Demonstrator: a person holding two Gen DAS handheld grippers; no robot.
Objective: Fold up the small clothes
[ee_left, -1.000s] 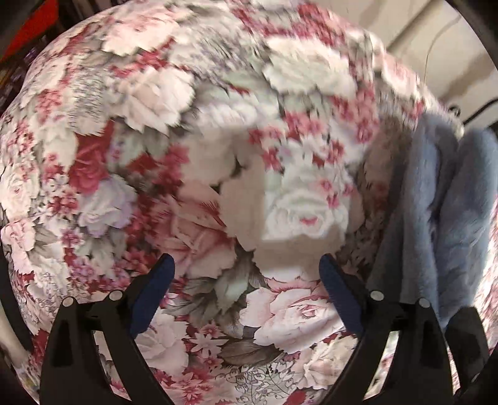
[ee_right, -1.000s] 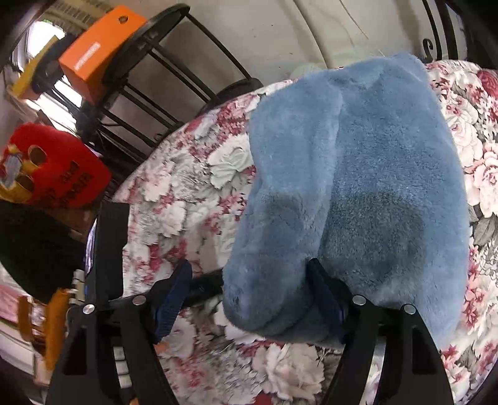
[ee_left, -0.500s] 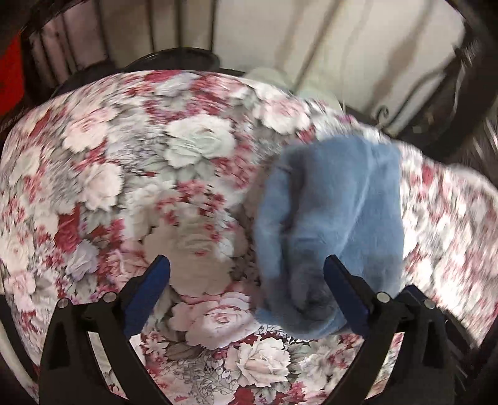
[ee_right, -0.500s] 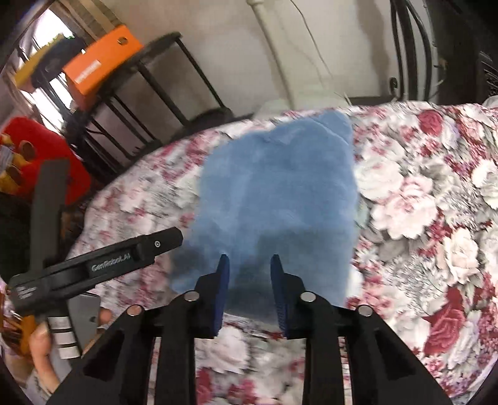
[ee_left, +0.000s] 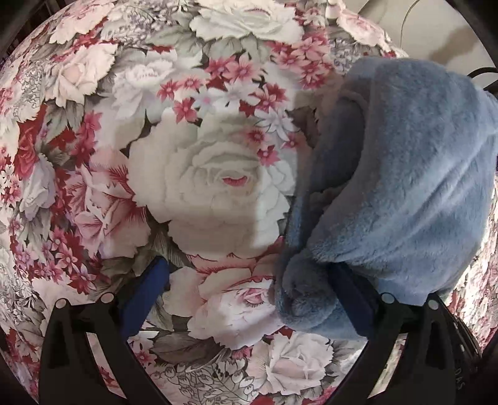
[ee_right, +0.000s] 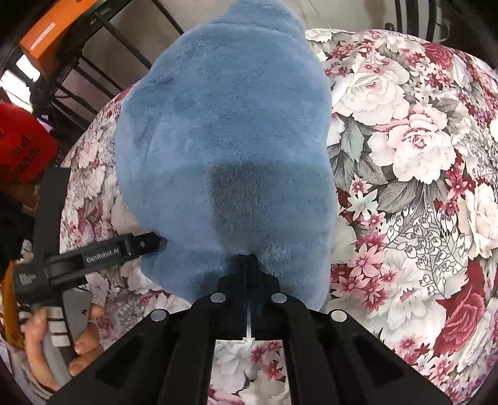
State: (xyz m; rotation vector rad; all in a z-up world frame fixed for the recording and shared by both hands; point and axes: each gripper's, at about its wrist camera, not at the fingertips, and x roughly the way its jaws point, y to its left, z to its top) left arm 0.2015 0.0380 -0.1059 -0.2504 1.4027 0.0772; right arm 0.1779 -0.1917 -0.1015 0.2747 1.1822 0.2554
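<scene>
Lying on a floral cloth printed with pink, white and dark red roses (ee_right: 404, 149), the one fluffy, slate-blue plush garment (ee_right: 224, 140) has a soft, short pile and rounded edges, and it is doubled over itself. In the left wrist view that same garment (ee_left: 404, 187) shows a thicker rolled rim and a fold with a darker, shadowed pocket inside, along its left edge; its lower corner bunches up near the bottom of the frame.

The right tool (ee_right: 247, 264) is pinched tight on the near edge of the garment, its two black fingers drawn together with the blue pile puckered around their tips. The left tool (ee_left: 249, 289) stands spread wide, pressing on nothing: one blue-padded finger sits over bare floral cloth and the other lies against the garment's bunched lower-left corner.

Only the right wrist view shows the left tool from outside (ee_right: 93, 255), a black arm with white lettering whose tip meets the garment's left edge, and the person's hand (ee_right: 59, 342) around its grey handle. It alone also shows an orange box (ee_right: 53, 28) on a black metal rack and a red plush object (ee_right: 21, 146) past the cloth's edge. The left wrist view alone shows the garment's inner fold.

Counted: one garment, two tools, one hand in view.
</scene>
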